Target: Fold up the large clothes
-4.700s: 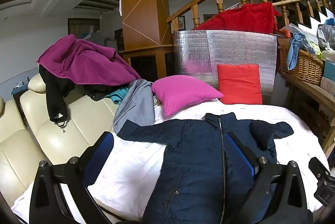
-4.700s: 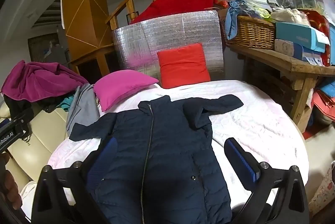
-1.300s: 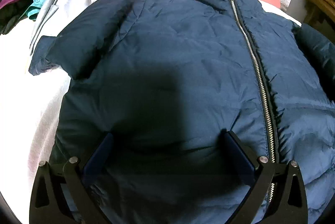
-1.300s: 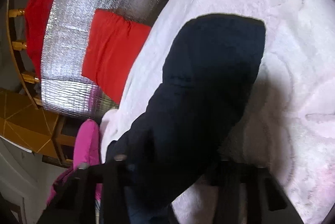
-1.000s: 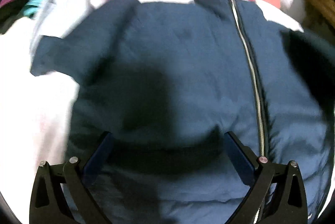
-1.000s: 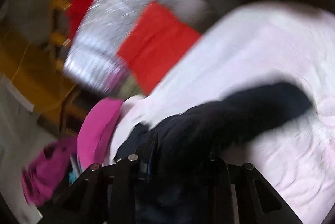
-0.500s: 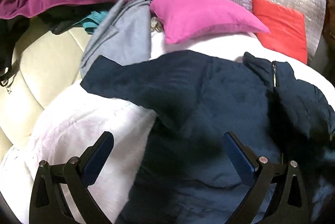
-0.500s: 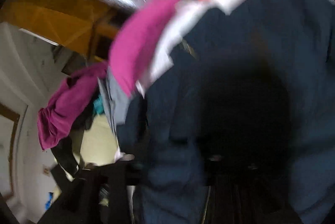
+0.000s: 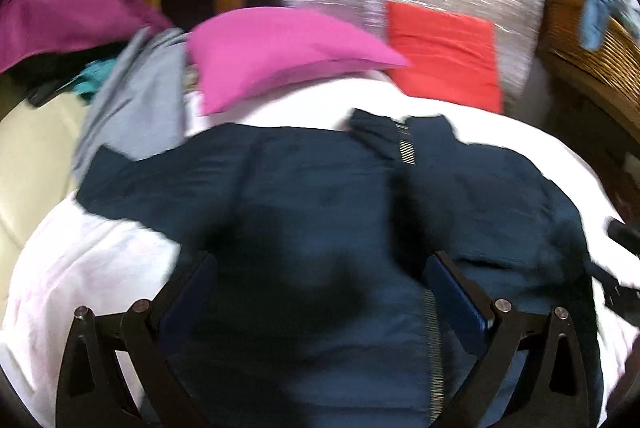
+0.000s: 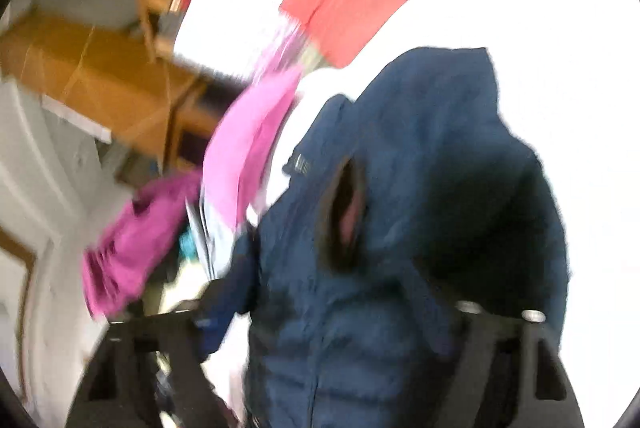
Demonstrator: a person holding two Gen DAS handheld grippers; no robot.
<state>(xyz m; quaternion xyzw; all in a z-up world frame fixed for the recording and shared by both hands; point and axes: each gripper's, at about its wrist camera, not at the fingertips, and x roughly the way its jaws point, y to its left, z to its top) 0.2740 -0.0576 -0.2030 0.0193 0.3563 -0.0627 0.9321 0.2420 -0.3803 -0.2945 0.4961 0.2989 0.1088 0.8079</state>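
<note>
Navy quilted zip-front jacket [image 9: 320, 228] lies flat on the white plush blanket [image 9: 88, 268]. Right sleeve looks folded inward; next, the twelve o'clock left sleeve. Left gripper [image 9: 320, 296] spread, empty; right gripper [image 10: 340, 316] unclear through blur.

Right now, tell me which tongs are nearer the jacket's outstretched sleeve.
Left. The left tongs hover over the jacket beside that sleeve; the right tongs sit over its far side.

bare white cover [image 9: 92, 268] left of jacket [image 9: 320, 212], pink pillow [image 9: 280, 48] behind
</note>
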